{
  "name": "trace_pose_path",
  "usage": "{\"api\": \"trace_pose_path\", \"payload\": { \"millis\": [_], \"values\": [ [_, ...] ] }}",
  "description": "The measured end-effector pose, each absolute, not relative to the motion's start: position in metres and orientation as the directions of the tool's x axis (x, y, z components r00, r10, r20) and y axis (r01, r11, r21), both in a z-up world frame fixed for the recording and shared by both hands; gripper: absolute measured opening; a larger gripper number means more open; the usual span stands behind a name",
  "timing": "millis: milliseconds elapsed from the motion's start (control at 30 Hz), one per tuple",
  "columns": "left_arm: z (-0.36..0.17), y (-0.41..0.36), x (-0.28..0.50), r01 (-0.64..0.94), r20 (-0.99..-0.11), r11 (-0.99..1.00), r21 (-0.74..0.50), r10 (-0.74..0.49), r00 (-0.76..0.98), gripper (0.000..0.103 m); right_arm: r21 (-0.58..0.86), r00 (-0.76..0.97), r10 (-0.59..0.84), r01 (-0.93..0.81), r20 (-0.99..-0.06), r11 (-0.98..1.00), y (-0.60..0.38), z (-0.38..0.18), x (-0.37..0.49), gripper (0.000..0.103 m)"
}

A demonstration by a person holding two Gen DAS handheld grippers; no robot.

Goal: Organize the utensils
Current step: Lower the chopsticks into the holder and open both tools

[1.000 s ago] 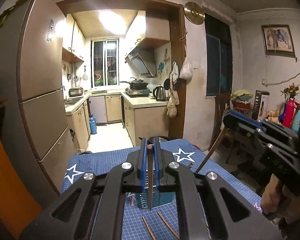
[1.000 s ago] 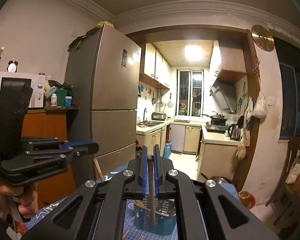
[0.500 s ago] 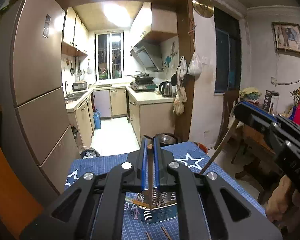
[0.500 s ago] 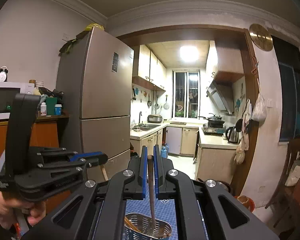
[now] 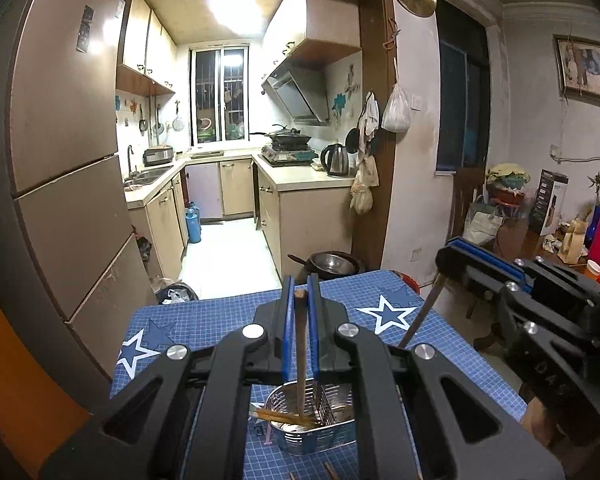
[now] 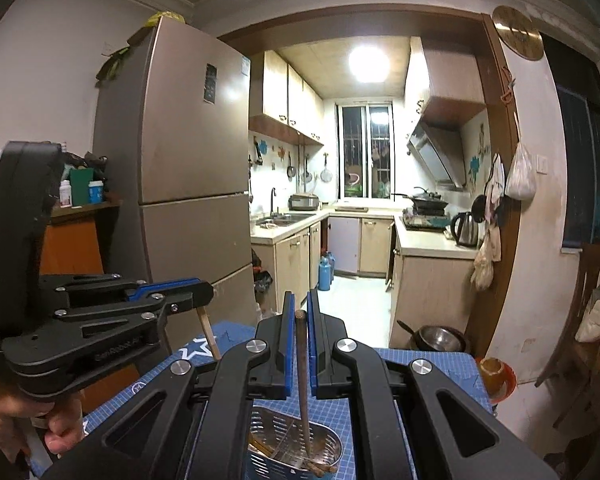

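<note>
In the left wrist view my left gripper (image 5: 300,280) is shut on a light wooden chopstick (image 5: 301,352). It hangs down, and its lower end is inside a perforated metal basket (image 5: 328,438) on the blue star mat (image 5: 228,320). Several chopsticks (image 5: 284,418) lie in the basket. My right gripper (image 6: 299,300) is shut on a dark brown chopstick (image 6: 303,380), whose tip also reaches into the basket (image 6: 268,460). Each gripper shows in the other's view: the right gripper (image 5: 456,252) with its dark chopstick (image 5: 420,316), the left gripper (image 6: 198,292) with its light chopstick (image 6: 208,334).
Loose chopsticks (image 5: 332,470) lie on the mat in front of the basket. A tall fridge (image 5: 68,160) stands close on the left. A metal pot (image 5: 332,264) sits on the floor past the table's far edge, and a red-orange bowl (image 6: 496,372) is off the right corner. A cluttered side table (image 5: 560,232) is at the right.
Both grippers have moved across the table with their chopsticks. The basket's open top now shows below them, and the chopstick ends hang inside it instead of in front of its side.
</note>
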State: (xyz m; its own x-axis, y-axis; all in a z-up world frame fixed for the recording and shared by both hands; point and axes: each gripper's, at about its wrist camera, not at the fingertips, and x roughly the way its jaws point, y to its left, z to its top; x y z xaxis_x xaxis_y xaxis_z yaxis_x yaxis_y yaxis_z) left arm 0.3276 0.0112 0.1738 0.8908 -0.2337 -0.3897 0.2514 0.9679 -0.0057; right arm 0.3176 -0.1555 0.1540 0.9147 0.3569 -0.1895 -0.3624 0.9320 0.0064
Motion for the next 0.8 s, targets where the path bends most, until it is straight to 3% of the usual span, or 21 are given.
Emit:
{"api": "trace_pose_path", "payload": {
  "millis": [667, 700, 733, 800],
  "values": [
    [0.159, 0.006, 0.338, 0.238, -0.367, 0.971, -0.029, -0.231, 0.901, 0.007, 0.023, 0.9, 0.371, -0.376, -0.23, 0.926, -0.148, 0.128, 0.335, 0.007],
    [0.159, 0.005, 0.339, 0.236, -0.367, 0.971, -0.028, -0.23, 0.902, 0.016, 0.023, 0.899, 0.373, -0.378, -0.231, 0.926, -0.147, 0.127, 0.335, 0.007],
    [0.158, 0.005, 0.338, 0.236, -0.363, 0.971, -0.028, -0.23, 0.903, 0.035, 0.022, 0.899, 0.373, -0.378, -0.23, 0.925, -0.147, 0.127, 0.335, 0.007],
    [0.157, 0.007, 0.336, 0.224, -0.344, 0.974, -0.02, -0.217, 0.913, 0.06, 0.026, 0.9, 0.373, -0.377, -0.226, 0.926, -0.147, 0.127, 0.335, 0.007]
  ]
}}
